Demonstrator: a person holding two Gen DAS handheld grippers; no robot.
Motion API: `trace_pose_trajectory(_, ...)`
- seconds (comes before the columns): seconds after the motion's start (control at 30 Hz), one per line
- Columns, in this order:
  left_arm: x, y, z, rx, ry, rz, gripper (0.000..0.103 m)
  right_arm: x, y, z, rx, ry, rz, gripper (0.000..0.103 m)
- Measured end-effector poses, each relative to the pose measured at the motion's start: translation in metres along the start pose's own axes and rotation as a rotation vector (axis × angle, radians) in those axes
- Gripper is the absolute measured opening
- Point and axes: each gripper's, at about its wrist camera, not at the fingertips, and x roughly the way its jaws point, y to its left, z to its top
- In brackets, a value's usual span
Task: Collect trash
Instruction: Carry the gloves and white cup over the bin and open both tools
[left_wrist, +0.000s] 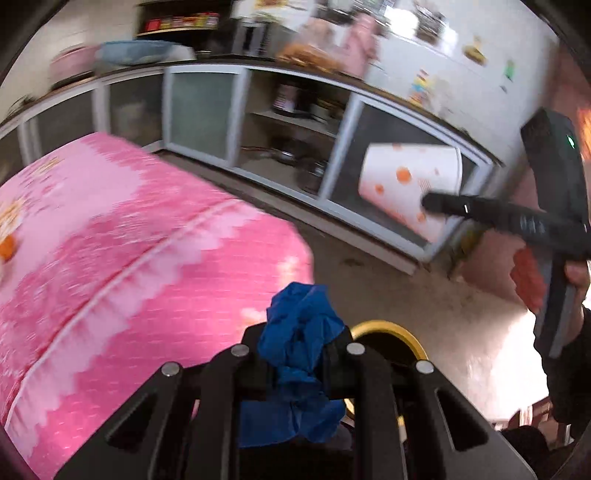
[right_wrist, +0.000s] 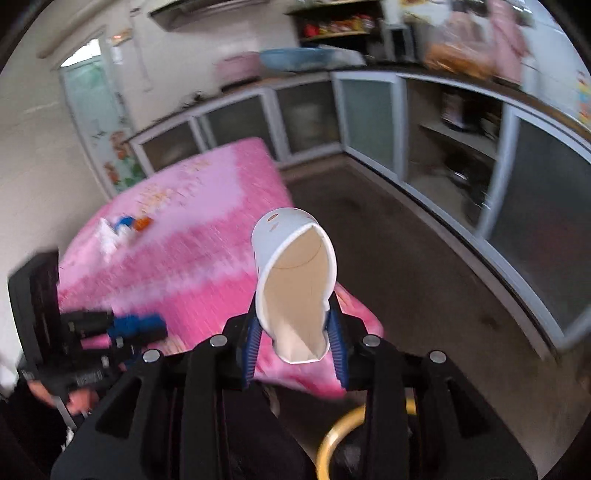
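My left gripper (left_wrist: 299, 343) is shut on a crumpled blue wad (left_wrist: 299, 325), which bulges above and below the fingers. Just behind it shows the yellow rim of a bin (left_wrist: 391, 328). My right gripper (right_wrist: 295, 332) is shut on a squashed white paper cup (right_wrist: 295, 280), its blue ribbed pads (right_wrist: 255, 343) pressing both sides, mouth toward the camera. In the left wrist view the same cup (left_wrist: 402, 181), with orange dots, is held up at the right by the right gripper (left_wrist: 436, 203). The yellow bin rim (right_wrist: 343, 424) lies below the right gripper. Both views are motion-blurred.
A pink-patterned covered surface (right_wrist: 192, 236) fills the left, with small white, blue and orange scraps (right_wrist: 123, 225) on it. Grey glass-door cabinets (right_wrist: 369, 118) run along the back and right under a cluttered counter. Bare dark floor (right_wrist: 406, 266) lies between. A person's hand (left_wrist: 578, 275) grips the right tool.
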Motion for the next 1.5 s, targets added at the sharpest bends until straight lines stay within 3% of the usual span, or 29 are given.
trace_pose_trajectory(0.3, 0.067, -0.083, -0.004, 0.154, 0.134, -0.091, 0.016, -0.032, -0.065, -0.089, 0.133, 0.141, -0.149, 0.033)
trace_pose_trajectory(0.5, 0.109, -0.125, -0.019, 0.221, 0.23, -0.143, 0.016, -0.017, -0.097, -0.133, 0.221, 0.303, -0.146, 0.035)
trace_pose_trajectory(0.67, 0.134, -0.152, -0.03, 0.282, 0.293, -0.155, 0.017, -0.005, -0.111, -0.158, 0.255, 0.392, -0.148, 0.035)
trace_pose_trajectory(0.87, 0.154, -0.16, -0.034, 0.286, 0.346, -0.145, 0.017, 0.007, -0.121, -0.167, 0.263, 0.434, -0.192, 0.038)
trace_pose_trajectory(1.0, 0.164, -0.168, -0.03, 0.281, 0.356, -0.148, 0.019, 0.021, -0.129, -0.177, 0.26, 0.473, -0.223, 0.044)
trace_pose_trajectory(1.1, 0.168, -0.17, -0.029, 0.276, 0.358, -0.143, 0.043, 0.027, -0.134, -0.181, 0.266, 0.491, -0.216, 0.057)
trace_pose_trajectory(1.13, 0.167, -0.169, -0.028, 0.264, 0.351, -0.15, 0.062, 0.028, -0.136, -0.184, 0.27, 0.5, -0.215, 0.059)
trace_pose_trajectory(1.17, 0.165, -0.169, -0.027, 0.253, 0.339, -0.154, 0.072, 0.028, -0.138, -0.185, 0.264, 0.506, -0.225, 0.059)
trace_pose_trajectory(1.23, 0.163, -0.167, -0.026, 0.241, 0.322, -0.173, 0.075, 0.027, -0.141, -0.188, 0.244, 0.515, -0.272, 0.064)
trace_pose_trajectory(1.3, 0.162, -0.167, -0.025, 0.238, 0.315, -0.164, 0.085, 0.025, -0.146, -0.191, 0.251, 0.522, -0.292, 0.066)
trace_pose_trajectory(1.5, 0.147, -0.154, -0.019, 0.189, 0.259, -0.187, 0.087, 0.003, -0.16, -0.186, 0.311, 0.475, -0.295, 0.067)
